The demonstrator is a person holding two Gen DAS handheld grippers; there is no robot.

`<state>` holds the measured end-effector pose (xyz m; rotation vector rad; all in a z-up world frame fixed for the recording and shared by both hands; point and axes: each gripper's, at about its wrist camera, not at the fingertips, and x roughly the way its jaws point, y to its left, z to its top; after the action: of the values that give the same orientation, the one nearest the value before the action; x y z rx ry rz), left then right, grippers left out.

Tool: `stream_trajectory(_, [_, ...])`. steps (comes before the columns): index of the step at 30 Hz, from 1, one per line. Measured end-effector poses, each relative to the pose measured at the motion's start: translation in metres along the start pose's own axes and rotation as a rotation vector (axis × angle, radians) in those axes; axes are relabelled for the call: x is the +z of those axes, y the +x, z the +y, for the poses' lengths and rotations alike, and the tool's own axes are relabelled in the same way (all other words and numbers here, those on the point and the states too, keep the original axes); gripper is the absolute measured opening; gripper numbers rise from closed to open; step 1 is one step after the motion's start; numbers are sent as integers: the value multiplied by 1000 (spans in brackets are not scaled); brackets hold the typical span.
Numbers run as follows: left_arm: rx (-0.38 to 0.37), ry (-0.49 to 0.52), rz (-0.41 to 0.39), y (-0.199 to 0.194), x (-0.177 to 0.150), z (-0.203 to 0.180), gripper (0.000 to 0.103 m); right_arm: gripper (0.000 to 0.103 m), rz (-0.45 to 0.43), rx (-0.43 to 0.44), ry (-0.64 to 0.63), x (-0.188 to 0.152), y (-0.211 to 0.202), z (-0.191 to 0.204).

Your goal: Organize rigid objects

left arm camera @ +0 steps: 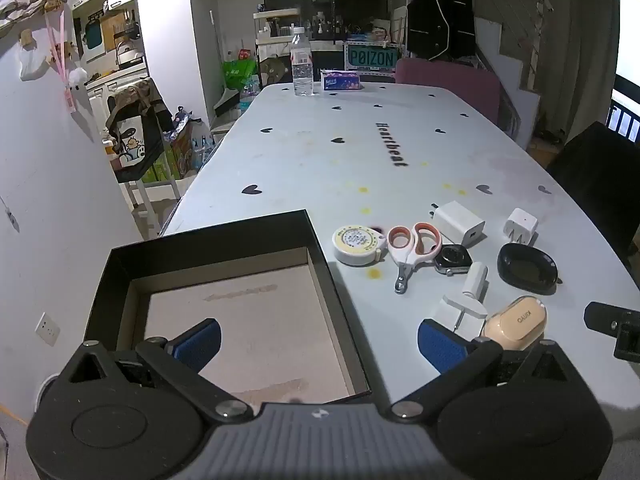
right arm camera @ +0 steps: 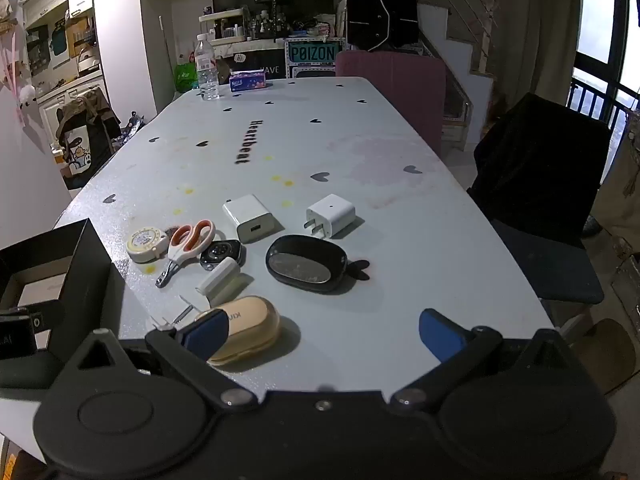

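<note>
An open black box (left arm camera: 224, 240) with a bare cardboard floor sits at the table's near left; it also shows in the right wrist view (right arm camera: 80, 264). My left gripper (left arm camera: 318, 342) is open and empty over its right wall. Right of the box lie a round tape measure (left arm camera: 356, 244), orange-handled clippers (left arm camera: 412, 250), a smartwatch (left arm camera: 452, 260), two white chargers (left arm camera: 460, 224) (left arm camera: 520, 226), a white tube (left arm camera: 476, 278), a black oval dish (left arm camera: 526, 268) and a beige case (left arm camera: 516, 322). My right gripper (right arm camera: 324, 334) is open and empty, its left finger beside the beige case (right arm camera: 248, 328).
A water bottle (left arm camera: 302, 62) and a tissue pack (left arm camera: 342, 80) stand at the table's far end. A pink chair (left arm camera: 448, 80) is at the far end and a dark chair (right arm camera: 540, 184) at the right side. A wall runs along the left.
</note>
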<state>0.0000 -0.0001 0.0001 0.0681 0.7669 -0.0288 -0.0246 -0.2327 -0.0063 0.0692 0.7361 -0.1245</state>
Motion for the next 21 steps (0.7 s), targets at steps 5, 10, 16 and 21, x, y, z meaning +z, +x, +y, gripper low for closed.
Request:
stream_trajectory(5, [-2,-4,2,0,0,1,103,103,1,0,0,0,0,0])
stream_trajectory(10, [4,-2,2,0,-1,-1,103,103,2,-3,-3,0,0,1])
stream_trajectory(16, [1,-5,1,0,-1,0,103,103,3,-4,-5,0,1,1])
stream_trajectory(21, [1,-5,1,-3,-1,0,103,103,3,-5,-5,0,1,0])
